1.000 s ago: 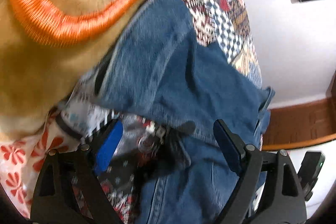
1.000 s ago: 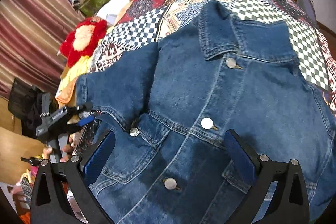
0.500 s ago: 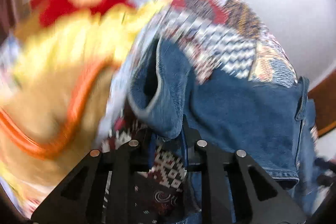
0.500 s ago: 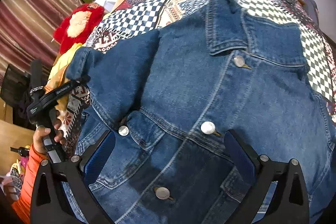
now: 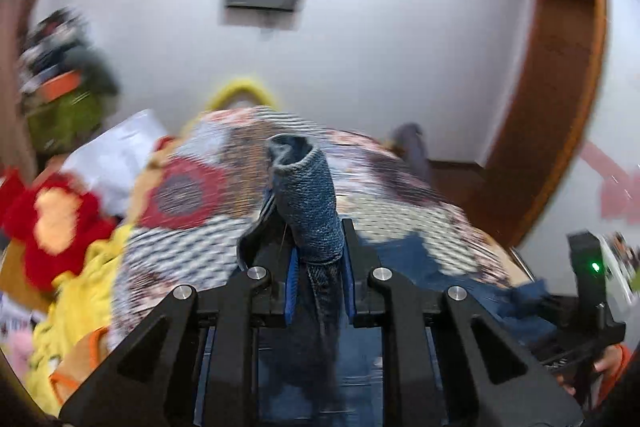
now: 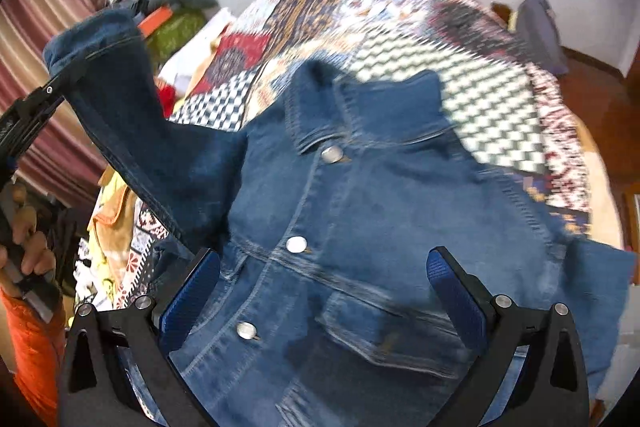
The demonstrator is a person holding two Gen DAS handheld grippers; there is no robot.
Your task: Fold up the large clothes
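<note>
quilt: pattern smeared by blur in the left wrist view.
denim jacket: hem cut off by the bottom edge; lower front hidden behind the right gripper.
sleeve cuff: lower part hidden between the left gripper pads.
clothes pile: too blurred to identify.

jacket: front up on quilt
sleeve: lifted at jacket's left, cuff between left gripper pads
right gripper: over jacket's front
stuffed toy: left of quilt
</note>
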